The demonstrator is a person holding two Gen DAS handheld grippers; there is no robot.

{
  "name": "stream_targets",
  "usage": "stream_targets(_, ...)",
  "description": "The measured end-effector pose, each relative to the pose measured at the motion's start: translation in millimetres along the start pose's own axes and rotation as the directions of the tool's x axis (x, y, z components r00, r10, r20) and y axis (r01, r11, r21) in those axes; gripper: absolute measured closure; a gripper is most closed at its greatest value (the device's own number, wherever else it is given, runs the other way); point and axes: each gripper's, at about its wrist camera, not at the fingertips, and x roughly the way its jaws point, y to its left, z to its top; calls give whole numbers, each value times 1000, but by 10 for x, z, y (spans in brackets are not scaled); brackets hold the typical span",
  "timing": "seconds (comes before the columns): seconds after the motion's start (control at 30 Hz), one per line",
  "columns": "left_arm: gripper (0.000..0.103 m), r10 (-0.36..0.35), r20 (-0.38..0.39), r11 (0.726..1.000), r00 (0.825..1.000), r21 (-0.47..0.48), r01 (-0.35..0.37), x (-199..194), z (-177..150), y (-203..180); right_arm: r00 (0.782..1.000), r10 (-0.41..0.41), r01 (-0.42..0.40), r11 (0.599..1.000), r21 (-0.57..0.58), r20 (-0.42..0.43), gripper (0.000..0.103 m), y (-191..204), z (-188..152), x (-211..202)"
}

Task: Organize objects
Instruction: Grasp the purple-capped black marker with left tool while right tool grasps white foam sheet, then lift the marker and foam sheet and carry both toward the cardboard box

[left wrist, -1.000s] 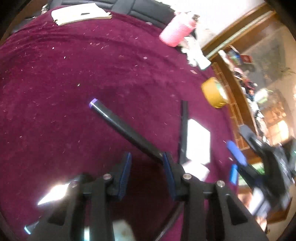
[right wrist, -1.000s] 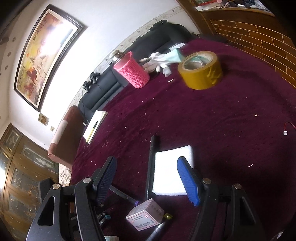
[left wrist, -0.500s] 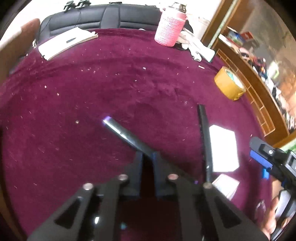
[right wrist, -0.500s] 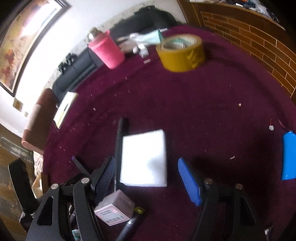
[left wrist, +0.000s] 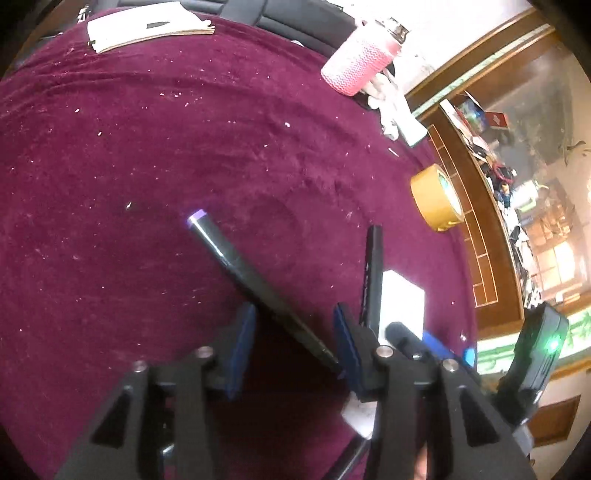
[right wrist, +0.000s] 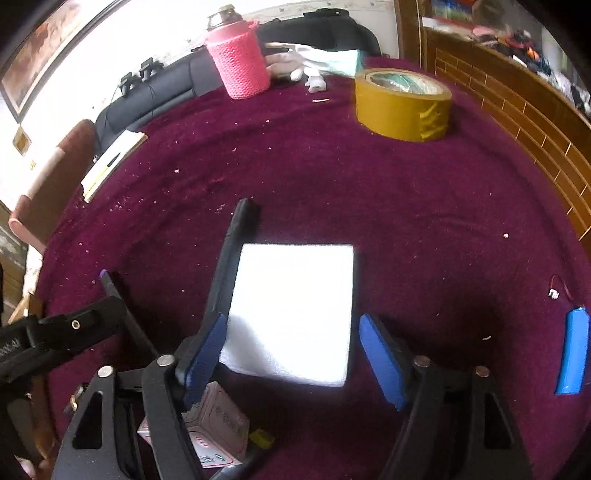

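- Our left gripper (left wrist: 293, 345): jaws have just been opening, purple-tipped marker (left wrist: 255, 280) lying loose between them on the bench (left wrist: 147, 147).
- Our right gripper (right wrist: 291, 354): jaws wide, just closing a bit, white foam pad (right wrist: 295, 310) between them, untouched.

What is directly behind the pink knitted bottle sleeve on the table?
Behind the pink knitted bottle sleeve lies a white glove with a pale green cuff, beside a black sofa back. The sleeve covers whatever lies straight behind it.

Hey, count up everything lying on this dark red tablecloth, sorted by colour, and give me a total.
Black pens: 2 (purple-capped pen, plain black pen)
White foam pad: 1
Yellow tape roll: 1
Pink knitted bottle: 1
Blue flat battery pack: 1
Pinkish small box: 1
White notepad: 1
Total: 8
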Motion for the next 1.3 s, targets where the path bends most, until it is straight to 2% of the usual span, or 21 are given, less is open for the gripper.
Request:
stream_targets(0.03, 55, 3, -5, 1000, 1000, 0, -3, 18, 4, -22, 1000, 4, -4, 1000, 1, 1, 35, -10, 0, -4)
stream_targets(0.1, 55, 40, -18, 999, 999, 1, -40, 76, 10, -57, 1000, -8, 8, 1000, 19, 18, 54, -62, 18, -46)
stream_targets(0.2, 54, 99, -11, 995, 995, 26, -99, 139, 9, -122, 1000, 2, -3, 999, 43, 26, 65, -130, 42, -96)
stream_targets(0.33, 54, 169, -12, 982, 986, 90, -167, 197, 52, -231, 1000, 7, -8, 999, 52, 28, 67, -132, 54, -107)
stream_targets(0.5, 55, 293, -1, 915, 956, 290, -280, 320, 52, -446, 1000, -1, 0, 999, 49, 14, 65, -116, 80, -80)
stream_targets(0.53, 55, 322, 11, 890, 947, 338, -306, 353, 32, -495, 1000, 0, 0, 999, 46, 7, 62, -107, 80, -66)
stream_targets(0.67, 55, 394, 67, 823, 917, 419, -384, 409, -33, -557, 1000, -7, 7, 1000, 16, -11, 36, -47, 71, -13)
stream_targets(0.73, 55, 400, 98, 800, 911, 447, -400, 420, -58, -581, 1000, -9, 9, 1000, 6, -9, 34, -30, 61, 15)
stream_targets(0.8, 61, 382, 105, 802, 918, 457, -385, 407, -50, -558, 1000, -22, 22, 1000, -17, 12, 32, -3, 50, 15)
stream_targets(0.83, 72, 369, 103, 808, 924, 456, -373, 381, -43, -537, 1000, -13, 14, 1000, -24, 19, 32, 7, 46, 12)
stream_targets(0.87, 86, 367, 103, 811, 924, 452, -372, 359, -43, -521, 1000, 19, -19, 1000, -21, 17, 41, 3, 40, 8)
stream_targets(0.93, 89, 367, 101, 808, 925, 459, -370, 337, -40, -496, 999, 52, -52, 999, -12, 12, 49, -11, 47, -13)
stream_targets(1.07, 89, 347, 88, 825, 934, 444, -349, 269, -29, -387, 982, 190, -190, 981, 49, 6, 75, -85, 67, -86)
stream_targets(1.2, 89, 315, 83, 855, 945, 407, -321, 215, -28, -298, 968, 250, -251, 965, 71, 25, 82, -79, 81, -145)
stream_targets(1.3, 89, 296, 87, 870, 951, 387, -306, 181, -35, -269, 956, 292, -295, 952, 80, 37, 83, -64, 78, -196)
